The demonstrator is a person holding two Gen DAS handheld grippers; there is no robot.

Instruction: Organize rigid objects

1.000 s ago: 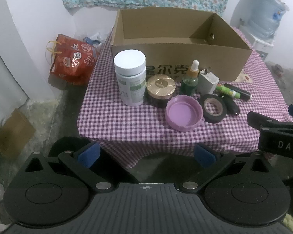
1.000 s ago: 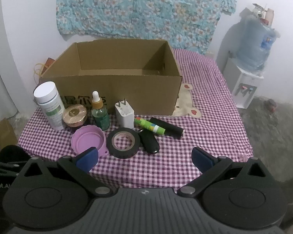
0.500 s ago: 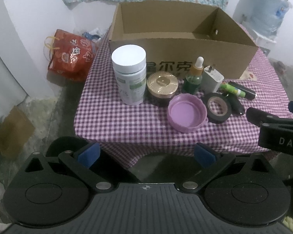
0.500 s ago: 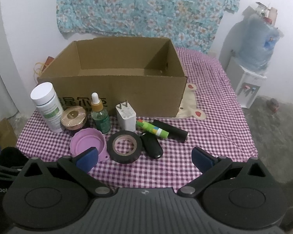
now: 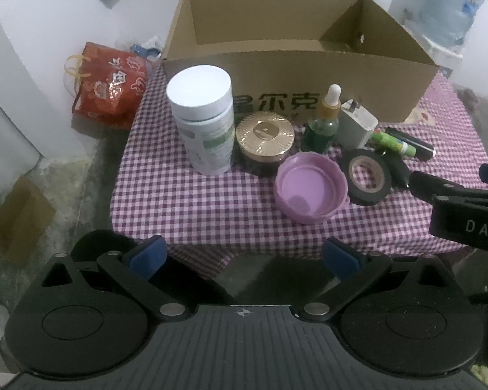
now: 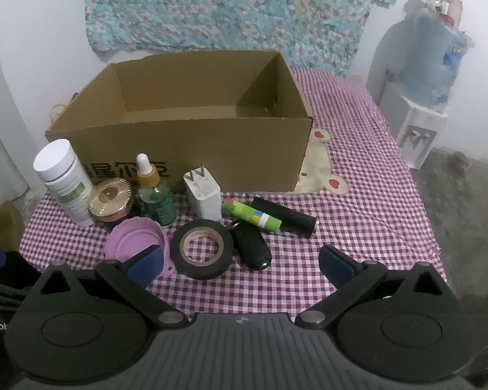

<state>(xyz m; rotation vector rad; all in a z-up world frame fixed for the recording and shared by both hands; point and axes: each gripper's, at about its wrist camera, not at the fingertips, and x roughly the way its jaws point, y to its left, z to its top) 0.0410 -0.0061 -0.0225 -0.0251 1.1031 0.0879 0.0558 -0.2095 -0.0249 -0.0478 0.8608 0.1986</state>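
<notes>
On the purple checked tablecloth (image 6: 358, 195), an open cardboard box (image 6: 192, 149) stands at 12 o'clock, and a row of small things lies just in front of its near wall. In the right wrist view, from 9 o'clock toward 3 o'clock, these are a white pill bottle (image 6: 65, 182), a gold-lidded jar (image 6: 111, 201), a green dropper bottle (image 6: 154, 191), a white charger plug (image 6: 203, 196), a green glue stick (image 6: 250, 216) and a black cylinder (image 6: 284, 216). Nearer the cameras lie a purple lid (image 6: 133, 243), open side up, a roll of black tape (image 6: 203, 248) beside it, and a black oblong object (image 6: 252, 247) touching the tape. The left gripper (image 5: 242, 255) hangs short of the table's near edge, its 2 blue pads wide apart and holding nothing. The right gripper (image 6: 240, 261) hovers over the near cloth, pads likewise spread, with the tape between them at 12 o'clock.
</notes>
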